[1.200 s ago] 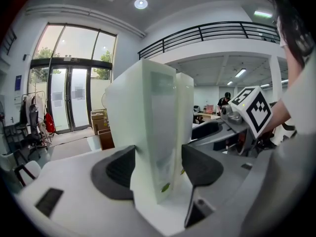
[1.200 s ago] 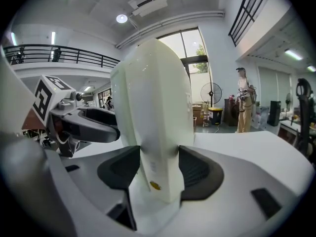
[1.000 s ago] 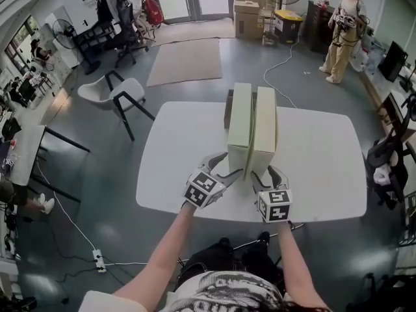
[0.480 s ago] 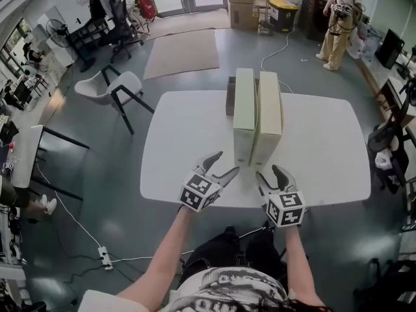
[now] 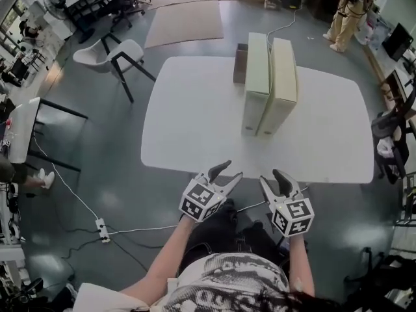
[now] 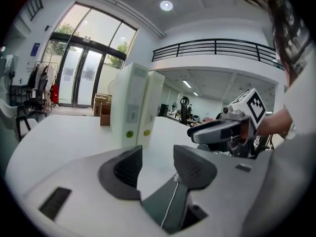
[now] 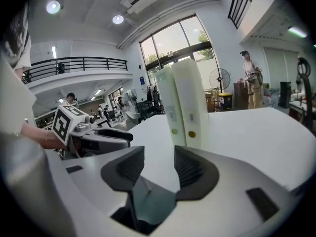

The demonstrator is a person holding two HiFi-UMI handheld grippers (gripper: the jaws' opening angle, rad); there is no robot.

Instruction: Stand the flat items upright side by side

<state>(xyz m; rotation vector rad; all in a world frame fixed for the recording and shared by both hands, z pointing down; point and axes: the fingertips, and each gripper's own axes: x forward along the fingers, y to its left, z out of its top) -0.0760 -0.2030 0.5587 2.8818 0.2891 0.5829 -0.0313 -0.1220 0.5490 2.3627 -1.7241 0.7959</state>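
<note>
Our left tool [image 5: 233, 169] and right tool [image 5: 271, 177] hang side by side just off the near edge of the white bench [image 5: 195, 122], above our lap. Both sets of jaws are parted and narrowing, with nothing between them.

The left gripper view [image 6: 157, 157] looks through its gap onto bare bench top and catches the right tool [image 6: 224, 130] beside it. The right gripper view [image 7: 158, 159] mirrors this, with the left tool [image 7: 98, 135] at its side. These two views also show small labels and round dots on the near ends of the boxes, green on the left and yellow on the right. The head view is too far off to show them.

From above, the left flat box [image 5: 257, 77] and the right flat box [image 5: 283, 77] stand upright, long sides touching, running from mid-bench toward the far edge. A small brown box [image 5: 240, 64] sits against the left one at the far end.

Wide bare bench lies on either side and in front of the pair. A white chair [image 5: 107, 54] stands well off the far left corner.

Our forearms reach forward, bare, with the marker cubes facing up.
</note>
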